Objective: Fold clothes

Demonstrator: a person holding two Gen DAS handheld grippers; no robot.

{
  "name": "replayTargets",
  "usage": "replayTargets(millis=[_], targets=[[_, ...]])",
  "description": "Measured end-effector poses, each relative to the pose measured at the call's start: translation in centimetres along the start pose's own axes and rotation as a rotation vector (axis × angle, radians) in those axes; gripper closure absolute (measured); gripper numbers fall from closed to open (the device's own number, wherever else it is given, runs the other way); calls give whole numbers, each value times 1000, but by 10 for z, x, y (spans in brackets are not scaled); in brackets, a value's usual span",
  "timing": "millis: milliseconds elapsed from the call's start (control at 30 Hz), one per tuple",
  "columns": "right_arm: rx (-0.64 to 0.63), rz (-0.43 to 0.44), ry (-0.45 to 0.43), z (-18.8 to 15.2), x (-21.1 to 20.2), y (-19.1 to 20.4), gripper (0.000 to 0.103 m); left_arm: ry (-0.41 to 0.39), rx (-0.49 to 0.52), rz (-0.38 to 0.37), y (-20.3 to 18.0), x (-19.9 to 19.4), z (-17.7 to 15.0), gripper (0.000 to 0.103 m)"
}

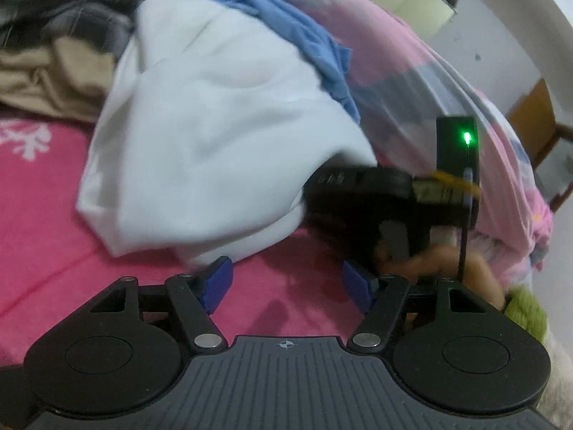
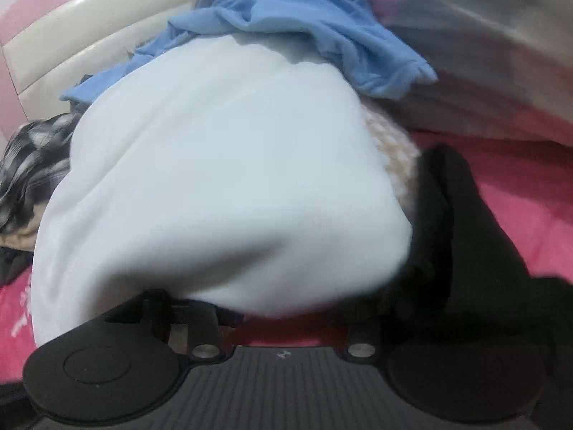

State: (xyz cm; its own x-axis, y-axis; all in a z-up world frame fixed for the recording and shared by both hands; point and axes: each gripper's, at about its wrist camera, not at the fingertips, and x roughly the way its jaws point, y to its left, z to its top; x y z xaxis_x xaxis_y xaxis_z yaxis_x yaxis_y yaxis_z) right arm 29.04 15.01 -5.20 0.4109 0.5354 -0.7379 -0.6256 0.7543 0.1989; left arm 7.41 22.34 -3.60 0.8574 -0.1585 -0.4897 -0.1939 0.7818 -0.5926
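Note:
A white garment (image 1: 215, 136) hangs bunched above the pink bedspread (image 1: 71, 222). My left gripper (image 1: 286, 283) is open, with its blue fingertips (image 1: 216, 281) spread just below the garment's lower edge and nothing between them. The right gripper (image 1: 358, 193) shows in the left wrist view as a black body reaching into the white cloth from the right. In the right wrist view the white garment (image 2: 222, 186) drapes over my right gripper and hides its fingers. A black cloth (image 2: 458, 222) lies at the right.
A blue garment (image 2: 304, 21) lies behind the white one. A plaid garment (image 2: 32, 157) and a tan one (image 1: 46, 79) lie at the left. A pink and grey duvet (image 1: 412, 71) is piled at the right. A cream headboard (image 2: 89, 36) stands behind.

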Motion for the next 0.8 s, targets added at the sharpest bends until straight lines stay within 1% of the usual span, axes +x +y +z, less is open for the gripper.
replayTargets(millis=[67,133,300,367,400,467,500,567,600,633,700,767,800], targets=[[14,6,42,12,5,-3,60,9,-22,-6,3,2,0,35],[29,10,62,18,9,-6,60,17,-14,-6,1,5,-3,35],[61,19,5,0,6,-12,61,38,32,-10,-8,11,-10,34],[75,8,26,-7,-5,-11,61,42,58,-8,-12,11,-11,33],[56,4,26,-11,-19,-9,61,44,75,-10,-15,11,-11,34],[22,-1,22,-20,-48,-6,57,47,114,-23,-22,9,-13,33],[19,14,-7,-21,-70,-10,53,47,134,-30,-23,8,-13,33],[14,42,-69,-25,-115,-17,50,52,179,-39,-32,7,-14,34],[5,39,-110,-26,-136,-19,45,57,204,-43,-38,8,-16,33],[-14,13,-150,-23,-152,-18,40,66,231,-48,-45,9,-17,33],[-55,-41,-226,-17,-182,-18,39,78,285,-56,-60,14,-20,33],[-112,-115,-242,-16,-189,-21,39,72,339,-46,-77,26,-21,34],[-122,-131,-235,-19,-188,-23,40,65,355,-32,-82,33,-21,34]])
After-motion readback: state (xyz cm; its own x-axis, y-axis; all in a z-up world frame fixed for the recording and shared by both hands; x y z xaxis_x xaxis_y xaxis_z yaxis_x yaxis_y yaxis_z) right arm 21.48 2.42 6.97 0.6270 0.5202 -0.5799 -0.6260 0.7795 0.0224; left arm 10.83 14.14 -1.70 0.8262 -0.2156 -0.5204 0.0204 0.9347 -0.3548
